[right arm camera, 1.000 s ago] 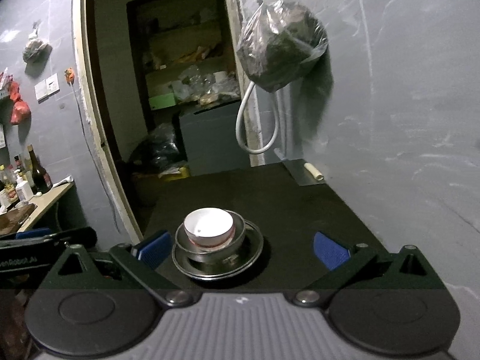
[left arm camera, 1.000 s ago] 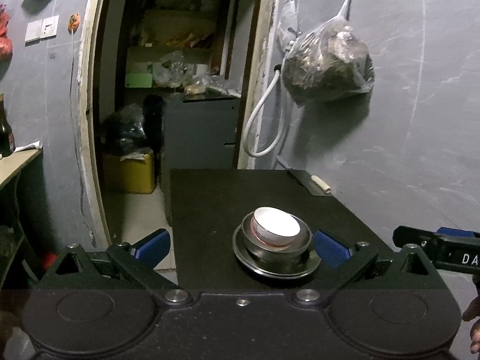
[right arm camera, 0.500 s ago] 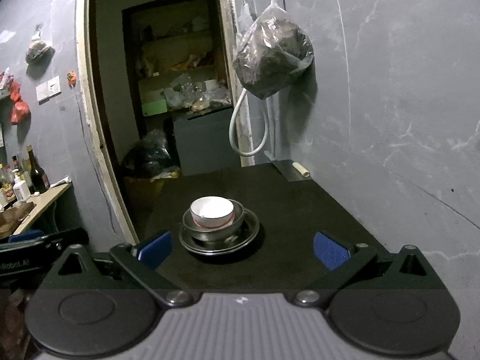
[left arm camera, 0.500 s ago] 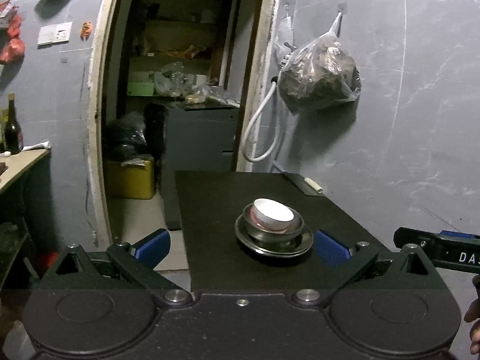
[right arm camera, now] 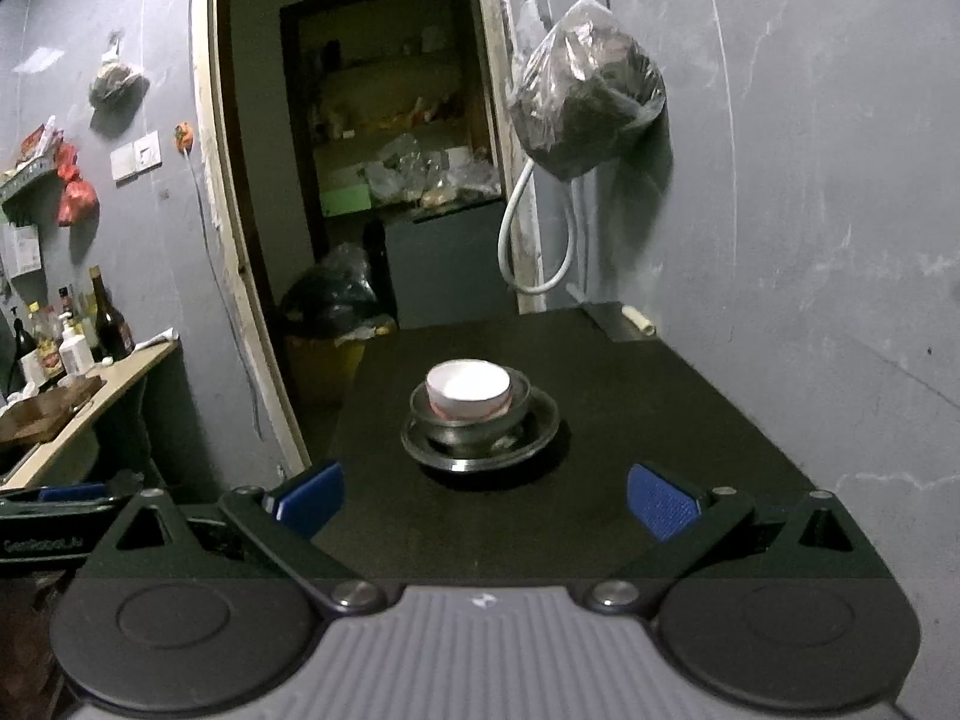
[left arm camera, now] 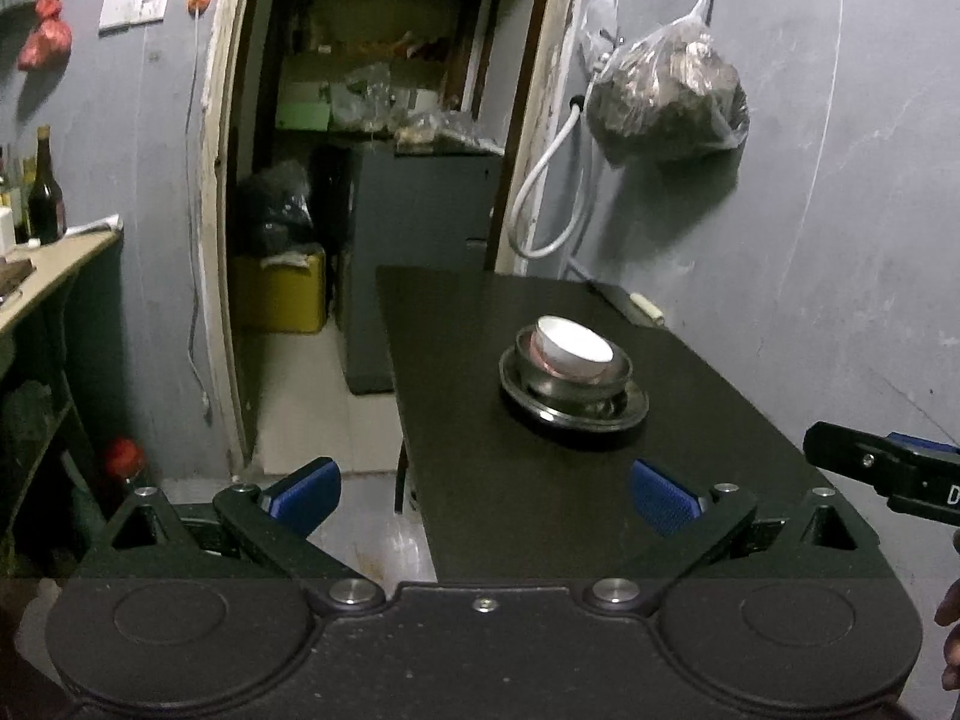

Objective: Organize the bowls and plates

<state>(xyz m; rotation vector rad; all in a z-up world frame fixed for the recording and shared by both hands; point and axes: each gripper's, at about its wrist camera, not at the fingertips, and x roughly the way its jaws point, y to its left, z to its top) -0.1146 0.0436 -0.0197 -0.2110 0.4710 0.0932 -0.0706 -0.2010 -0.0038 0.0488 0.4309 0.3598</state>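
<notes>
A white bowl (left arm camera: 573,348) sits nested in a steel bowl (left arm camera: 612,377), which stands on a steel plate (left arm camera: 630,411) on the black table (left arm camera: 510,480). The same stack shows in the right wrist view: white bowl (right arm camera: 468,387), steel bowl (right arm camera: 516,414), steel plate (right arm camera: 540,432) on the table (right arm camera: 660,396). My left gripper (left arm camera: 483,495) is open and empty, short of the stack and near the table's front left corner. My right gripper (right arm camera: 486,501) is open and empty, at the table's front edge, well back from the stack.
A grey wall with a hanging plastic bag (right arm camera: 585,102) and a white hose (right arm camera: 528,240) runs along the table's right side. A knife (left arm camera: 630,303) lies at the far right corner. A doorway to a cluttered storeroom is behind. A counter with bottles (right arm camera: 90,330) stands at left.
Both grippers have drawn back and away from the stack, which now looks smaller and farther. The left gripper has shifted left, past the table's left edge. The stack has not moved.
</notes>
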